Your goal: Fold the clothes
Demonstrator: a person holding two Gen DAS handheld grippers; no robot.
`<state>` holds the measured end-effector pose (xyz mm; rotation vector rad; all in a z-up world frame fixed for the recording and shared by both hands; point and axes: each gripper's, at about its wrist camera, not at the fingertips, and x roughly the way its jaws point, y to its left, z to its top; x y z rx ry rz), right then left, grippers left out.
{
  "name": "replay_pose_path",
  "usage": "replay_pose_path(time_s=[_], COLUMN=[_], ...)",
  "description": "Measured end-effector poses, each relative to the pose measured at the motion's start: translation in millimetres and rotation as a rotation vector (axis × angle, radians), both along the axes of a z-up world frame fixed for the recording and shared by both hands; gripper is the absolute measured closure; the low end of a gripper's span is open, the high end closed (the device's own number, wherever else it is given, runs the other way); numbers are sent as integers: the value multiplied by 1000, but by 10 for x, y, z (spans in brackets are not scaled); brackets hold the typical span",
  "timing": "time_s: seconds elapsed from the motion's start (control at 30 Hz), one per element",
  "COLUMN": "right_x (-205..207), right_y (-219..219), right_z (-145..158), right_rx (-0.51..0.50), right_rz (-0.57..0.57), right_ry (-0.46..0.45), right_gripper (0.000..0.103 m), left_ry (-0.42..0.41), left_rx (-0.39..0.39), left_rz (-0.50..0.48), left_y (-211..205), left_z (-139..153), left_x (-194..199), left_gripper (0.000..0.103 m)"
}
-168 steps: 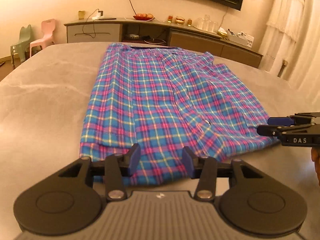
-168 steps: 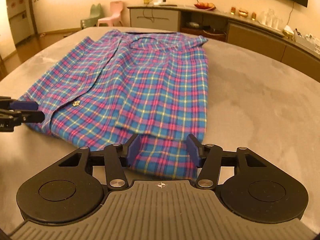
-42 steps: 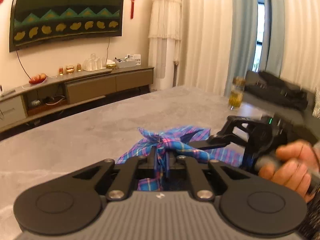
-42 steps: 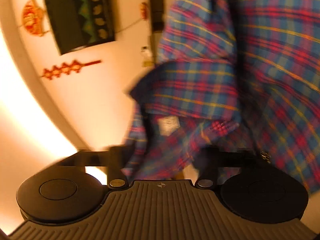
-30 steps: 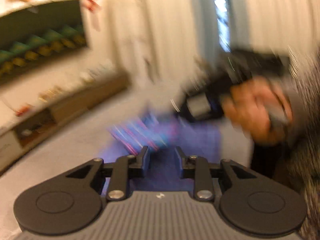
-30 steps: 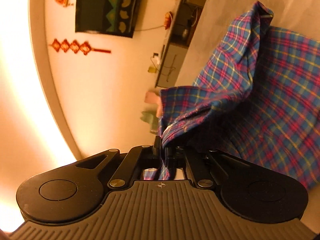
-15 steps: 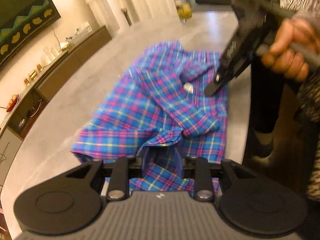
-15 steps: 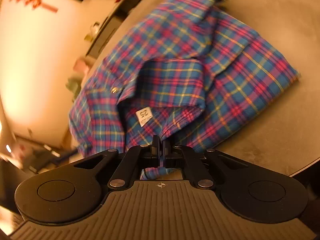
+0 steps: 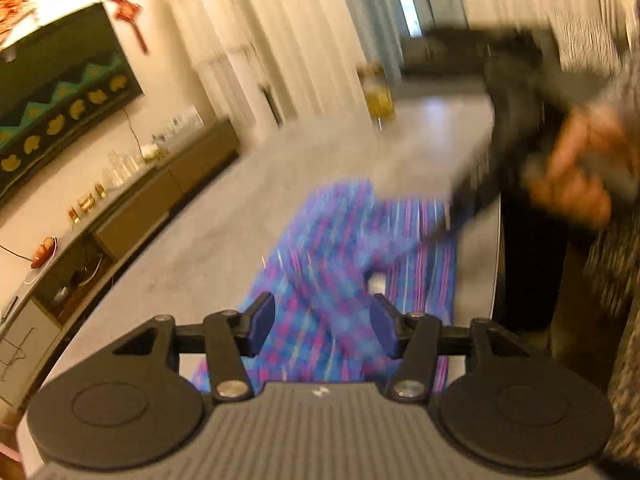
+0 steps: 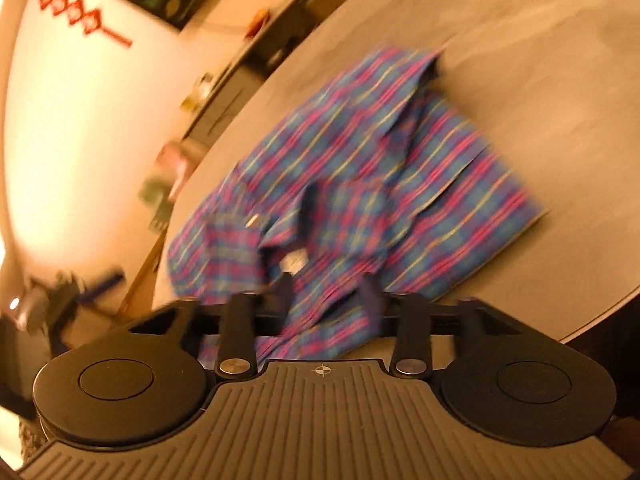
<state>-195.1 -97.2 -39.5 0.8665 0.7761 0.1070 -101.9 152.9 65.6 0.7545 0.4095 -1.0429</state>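
The blue and pink plaid shirt [image 9: 340, 256] lies in a rumpled fold on the grey table [image 9: 224, 236], close to its near edge. My left gripper [image 9: 322, 326] hovers over the shirt's near end, open, with nothing between its blue pads. In the right wrist view the shirt [image 10: 360, 176] spreads ahead with its collar label showing, and my right gripper [image 10: 328, 292] is open just above the cloth's near edge. The right gripper [image 9: 516, 128] also shows blurred in a hand at the upper right. The left gripper [image 10: 84, 288] appears blurred at far left.
The table edge [image 10: 592, 320] runs just beside the shirt. A jar of yellow liquid [image 9: 378, 96] stands at the table's far end. A low sideboard [image 9: 160, 196] with glasses lines the wall. Small chairs [image 10: 172, 168] stand beyond the table. A person [image 9: 600, 280] stands at the right.
Both grippers have opened and let go of the shirt, which now rests folded on the table. Both are pulling back from it, and the views are blurred by motion.
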Motion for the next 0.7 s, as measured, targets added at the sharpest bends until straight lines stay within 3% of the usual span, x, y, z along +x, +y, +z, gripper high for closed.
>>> replay_pose_path(time_s=[0.23,0.3,0.33,0.37,0.43,0.57,0.7], right_x=[215,276,306,337,398,400,291], right_y=[-115,-148,-165,-181,-214,-161,10], right_z=[-139,-179,-199,-219,-259,-272,-451], right_rx=[29,37,41,45,54,126,153], right_rz=[13,17,19,21,25,55,101], right_ry=[-43,-56,-62,-68,-81,-85,26], right_gripper=[57,65,85,92,100,103,103], left_ry=[19,17,16,14,12,1,-30], left_rx=[-23,-25,-25,-25,-24,-30,-11], left_rz=[8,-15,-25,-36,-56,-95,-124], left_y=[97,52,21,-14,-81,-259,-412], left_z=[-51,-50,-54,-60,-88,-157,-213], left_x=[59,31,11,-12,-32,-41,-35], left_gripper=[49,48,47,46,45,44,42])
